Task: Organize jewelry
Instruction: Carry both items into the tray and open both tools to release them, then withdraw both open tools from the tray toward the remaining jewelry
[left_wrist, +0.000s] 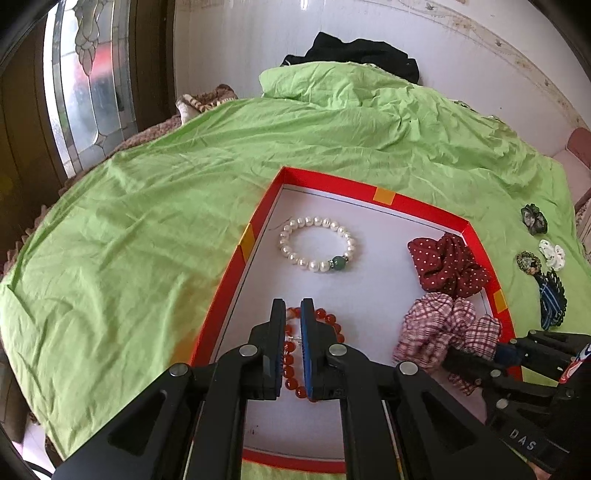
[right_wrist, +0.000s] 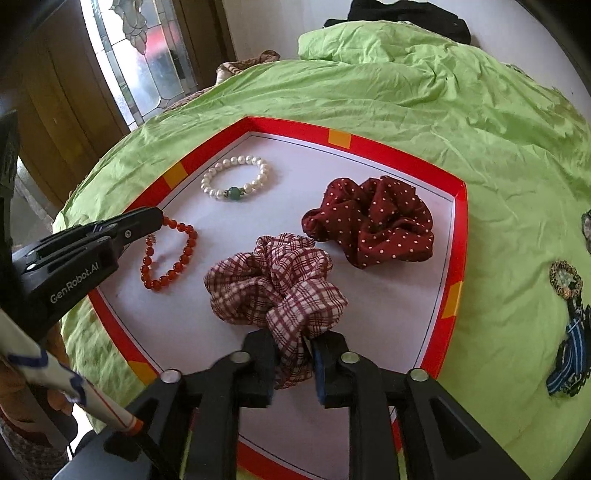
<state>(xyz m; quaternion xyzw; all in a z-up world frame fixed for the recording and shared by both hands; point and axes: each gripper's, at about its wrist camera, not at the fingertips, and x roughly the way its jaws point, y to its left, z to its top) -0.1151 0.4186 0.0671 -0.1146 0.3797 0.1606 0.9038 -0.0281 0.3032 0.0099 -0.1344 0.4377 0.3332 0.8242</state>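
A red-rimmed tray (left_wrist: 332, 182) (right_wrist: 458, 236) with a white floor lies on a green sheet. In it are a pearl bracelet (left_wrist: 317, 244) (right_wrist: 236, 178), a red bead bracelet (left_wrist: 327, 317) (right_wrist: 173, 254), a dark red dotted scrunchie (left_wrist: 448, 266) (right_wrist: 373, 221) and a checked scrunchie (left_wrist: 443, 328) (right_wrist: 273, 280). My left gripper (left_wrist: 292, 314) (right_wrist: 157, 218) is nearly shut around the red bead bracelet's edge. My right gripper (right_wrist: 293, 350) (left_wrist: 454, 354) is shut on the near fold of the checked scrunchie.
Several small hair ties and a striped blue bow (right_wrist: 570, 354) (left_wrist: 552, 299) lie on the sheet right of the tray. A black garment (left_wrist: 364, 51) lies at the far end. A glass door (left_wrist: 88, 85) stands at left.
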